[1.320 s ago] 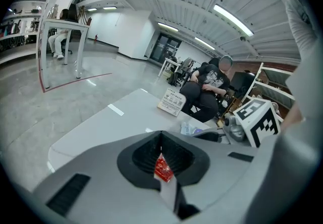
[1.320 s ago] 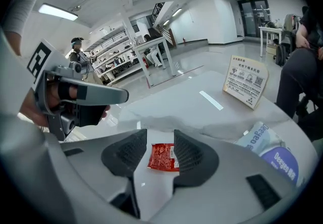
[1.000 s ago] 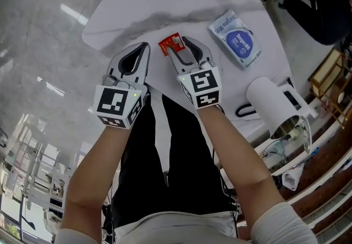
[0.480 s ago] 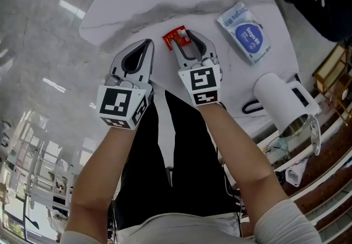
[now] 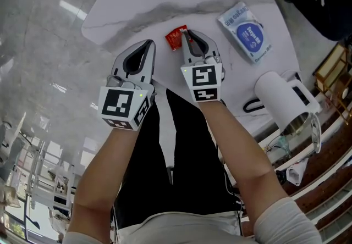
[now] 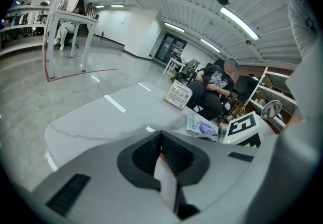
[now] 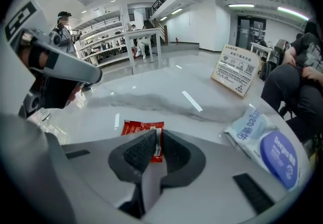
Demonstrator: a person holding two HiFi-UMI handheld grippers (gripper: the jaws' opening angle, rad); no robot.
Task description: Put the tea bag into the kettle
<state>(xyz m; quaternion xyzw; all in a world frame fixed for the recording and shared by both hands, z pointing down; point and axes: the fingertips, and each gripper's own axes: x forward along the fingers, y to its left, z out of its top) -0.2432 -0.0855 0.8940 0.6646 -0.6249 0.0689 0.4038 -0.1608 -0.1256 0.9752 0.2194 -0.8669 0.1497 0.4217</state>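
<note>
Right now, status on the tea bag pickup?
Right tongs closing on tea bag edge. Left tongs shut, empty. Kettle off right; wipes pack near path.

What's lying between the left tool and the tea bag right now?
Nothing: only bare white tabletop separates the left tool from the tea bag, as the head view shows.

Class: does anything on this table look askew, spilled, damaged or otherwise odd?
Nothing stands out: no spill or damage shows. The kettle has its lid open, and the red tea bag is between the right gripper's closing jaws.
</note>
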